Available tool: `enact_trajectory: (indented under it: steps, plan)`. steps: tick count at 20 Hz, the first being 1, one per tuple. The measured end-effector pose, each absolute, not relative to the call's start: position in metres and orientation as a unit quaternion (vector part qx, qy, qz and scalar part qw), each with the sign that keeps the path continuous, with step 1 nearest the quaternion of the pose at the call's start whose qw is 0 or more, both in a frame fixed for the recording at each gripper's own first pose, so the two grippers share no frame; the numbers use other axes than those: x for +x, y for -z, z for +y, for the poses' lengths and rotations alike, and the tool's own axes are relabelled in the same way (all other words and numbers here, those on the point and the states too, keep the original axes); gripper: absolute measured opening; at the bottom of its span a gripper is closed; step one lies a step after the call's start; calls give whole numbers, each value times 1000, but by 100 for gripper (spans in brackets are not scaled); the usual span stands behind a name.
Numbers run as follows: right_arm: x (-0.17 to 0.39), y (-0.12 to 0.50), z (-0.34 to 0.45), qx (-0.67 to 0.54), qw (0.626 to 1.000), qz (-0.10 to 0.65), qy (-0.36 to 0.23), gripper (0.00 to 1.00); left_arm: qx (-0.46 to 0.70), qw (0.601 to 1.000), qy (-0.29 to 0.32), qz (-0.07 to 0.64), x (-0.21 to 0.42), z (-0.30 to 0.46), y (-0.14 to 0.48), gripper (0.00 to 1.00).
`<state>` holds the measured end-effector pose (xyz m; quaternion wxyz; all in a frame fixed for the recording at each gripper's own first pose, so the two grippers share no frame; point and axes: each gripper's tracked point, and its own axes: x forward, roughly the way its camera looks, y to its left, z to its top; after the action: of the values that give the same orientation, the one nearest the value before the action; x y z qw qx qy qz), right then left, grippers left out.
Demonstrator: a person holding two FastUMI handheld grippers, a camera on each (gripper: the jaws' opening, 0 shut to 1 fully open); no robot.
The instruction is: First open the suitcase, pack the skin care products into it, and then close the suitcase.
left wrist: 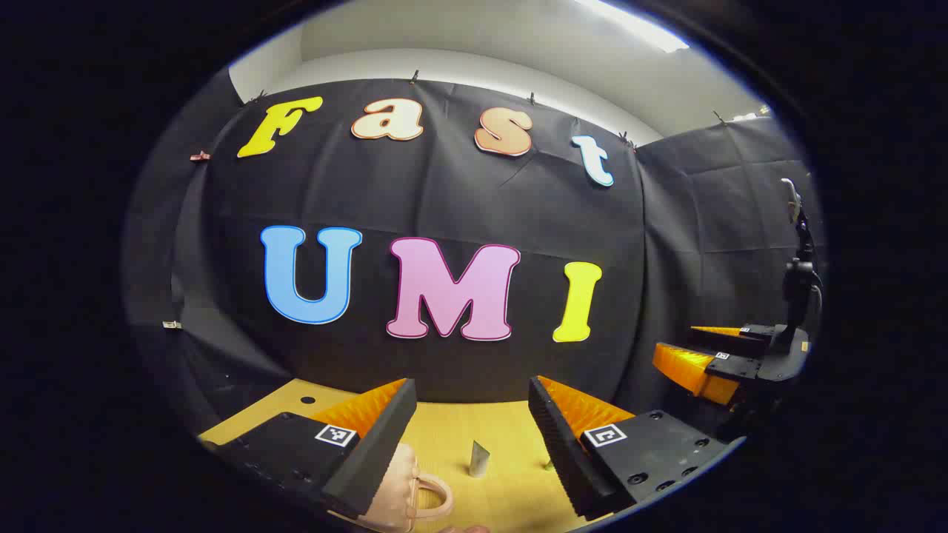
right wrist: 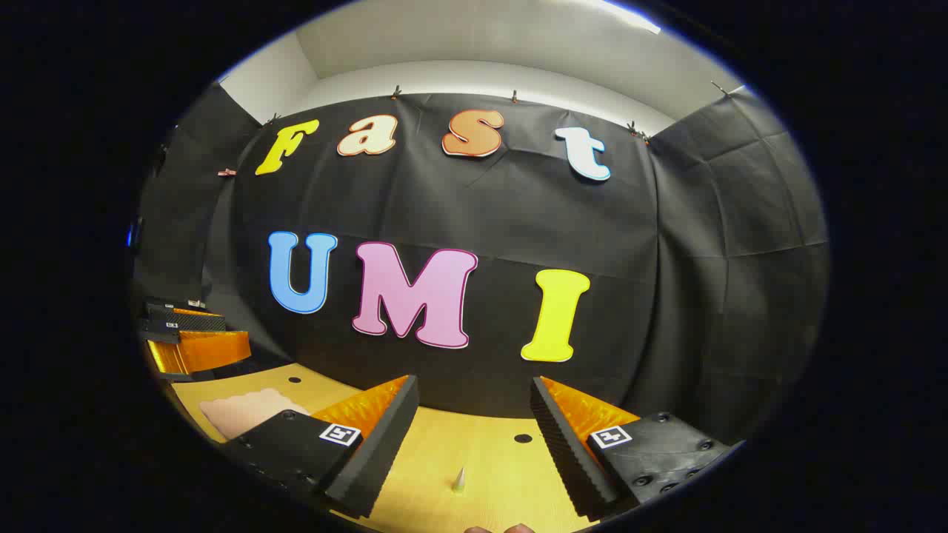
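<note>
Left gripper (left wrist: 471,437): fingers spread – grasping nothing.
Right gripper (right wrist: 472,433): released, fingers apart.
Suitcase (left wrist: 404,488): pink, bottom centre-left, beside left finger.
Skin care tube (left wrist: 479,459): upright – bottom centre, on wooden table (left wrist: 444,429).

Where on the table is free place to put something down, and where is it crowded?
In the right gripper view, the wooden table is bare from the small tube back to the cloth wall. The left side is crowded: there lies the pink suitcase. In the left gripper view, the suitcase sits close beside the tube.
</note>
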<state>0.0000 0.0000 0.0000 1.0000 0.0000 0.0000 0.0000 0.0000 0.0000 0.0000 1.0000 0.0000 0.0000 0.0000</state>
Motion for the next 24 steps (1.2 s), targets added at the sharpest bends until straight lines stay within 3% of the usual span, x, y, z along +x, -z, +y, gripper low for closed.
enact_trajectory:
  steps: [8,15,21,22,24]
  plan:
    - [23,-3,4,7,1000,-10,7,95,-2,998,37,40,27,3,17,96]
    - [39,4,9,0,1000,-10,15,95,-28,991,61,118,42,6,59,96]
    - [32,22,-4,4,999,11,36,96,-30,968,71,241,59,-4,131,96]
    - [30,27,-10,2,999,14,41,96,-36,961,70,265,62,-5,144,92]
    - [23,33,-21,-4,998,20,56,95,-55,942,74,323,61,-7,170,96]
